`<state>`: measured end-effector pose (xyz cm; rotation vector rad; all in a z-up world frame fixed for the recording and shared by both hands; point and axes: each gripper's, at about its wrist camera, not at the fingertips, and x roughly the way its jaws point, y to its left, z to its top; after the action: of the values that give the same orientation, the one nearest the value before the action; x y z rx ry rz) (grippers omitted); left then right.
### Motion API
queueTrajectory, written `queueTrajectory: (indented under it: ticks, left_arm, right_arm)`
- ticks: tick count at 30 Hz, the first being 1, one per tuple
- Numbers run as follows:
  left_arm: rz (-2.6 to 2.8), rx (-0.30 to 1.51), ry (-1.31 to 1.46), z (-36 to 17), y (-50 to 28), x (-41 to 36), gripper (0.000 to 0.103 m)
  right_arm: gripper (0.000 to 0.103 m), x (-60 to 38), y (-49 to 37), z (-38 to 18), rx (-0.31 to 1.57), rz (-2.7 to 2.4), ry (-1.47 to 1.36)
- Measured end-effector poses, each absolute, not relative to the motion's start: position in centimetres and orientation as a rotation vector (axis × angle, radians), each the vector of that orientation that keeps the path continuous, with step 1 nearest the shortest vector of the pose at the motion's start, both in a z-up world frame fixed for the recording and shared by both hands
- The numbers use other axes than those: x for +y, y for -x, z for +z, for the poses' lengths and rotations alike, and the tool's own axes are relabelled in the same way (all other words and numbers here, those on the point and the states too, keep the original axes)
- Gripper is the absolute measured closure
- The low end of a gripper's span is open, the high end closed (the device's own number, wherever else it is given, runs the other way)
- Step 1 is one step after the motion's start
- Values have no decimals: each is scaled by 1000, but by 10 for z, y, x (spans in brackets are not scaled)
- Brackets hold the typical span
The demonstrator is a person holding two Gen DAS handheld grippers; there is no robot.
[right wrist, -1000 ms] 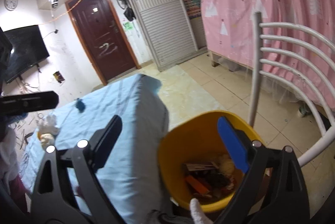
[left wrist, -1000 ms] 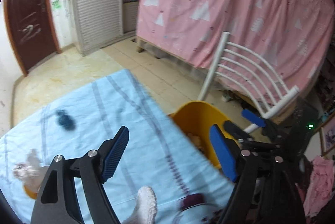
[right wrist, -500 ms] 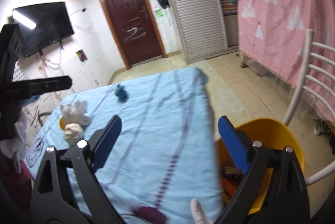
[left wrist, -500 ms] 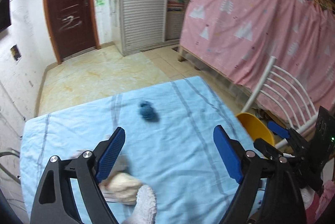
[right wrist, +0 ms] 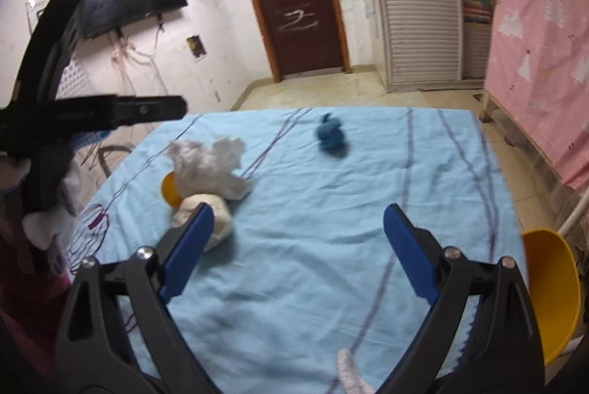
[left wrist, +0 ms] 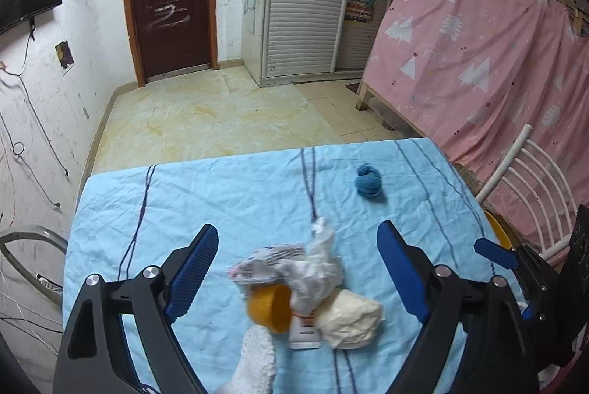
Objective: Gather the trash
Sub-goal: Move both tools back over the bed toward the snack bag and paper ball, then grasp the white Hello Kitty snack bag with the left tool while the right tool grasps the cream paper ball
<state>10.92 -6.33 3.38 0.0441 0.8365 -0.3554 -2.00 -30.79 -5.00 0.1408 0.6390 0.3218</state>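
Left gripper (left wrist: 296,267) released, jaws spread wide and empty, poised over a heap of trash directly between and just ahead of the pads: crumpled white tissue (left wrist: 316,270), printed wrapper (left wrist: 263,265), small yellow cup (left wrist: 268,307) on its side, cream-coloured lump (left wrist: 349,322) toward the right pad. Right gripper (right wrist: 296,250) likewise released and empty; same heap off to the left, the cream lump touching or hidden behind the left pad in that view, cannot tell which. Blue wad (left wrist: 368,185) well ahead of both, apart from the heap. Yellow bin (right wrist: 552,291) off the table edge, beside the right pad. Likely faults: closing on the whole heap probably catches tissue only and lets the cup roll; pinching low risks gathering the blue cloth (left wrist: 228,202) and dragging everything. Both grippers close together near the heap, so collision possible. White chair (left wrist: 530,187) near the bin, tightening the path for a drop.
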Motion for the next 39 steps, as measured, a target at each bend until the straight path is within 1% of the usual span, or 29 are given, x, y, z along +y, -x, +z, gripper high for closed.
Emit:
queueTrajectory:
  ticks: [11,19,21,22,23,24,25,39]
  left_arm:
    - [-330,864,46,17,-124,-13,22]
    - [-326,901,54,6,-130,3,22]
    - [-321,916,40,0,-131,4,22]
    - [-321,921,34,-2,-132,5,22]
    - [-325,932,23,-5,-132,5,22]
    - [-330,938,18,-7,-131,5,22]
    - [-338,944,14,-9,-131,4,22]
    - [-437,983,-109,-31,-133,-32,22]
  right_arm:
    - [13,-244,5,-56,726,423,-45]
    - [15,-220,-13,-65,824,440,10]
    - [30,-216,-17,-68,841,443,29]
    - [32,-213,-19,-70,855,443,42]
    - [39,-211,-21,-71,866,443,56]
    - [49,-209,-22,-73,875,445,69]
    - [51,-208,-23,-74,878,446,73]
    - [52,-260,-16,-60,800,345,-38]
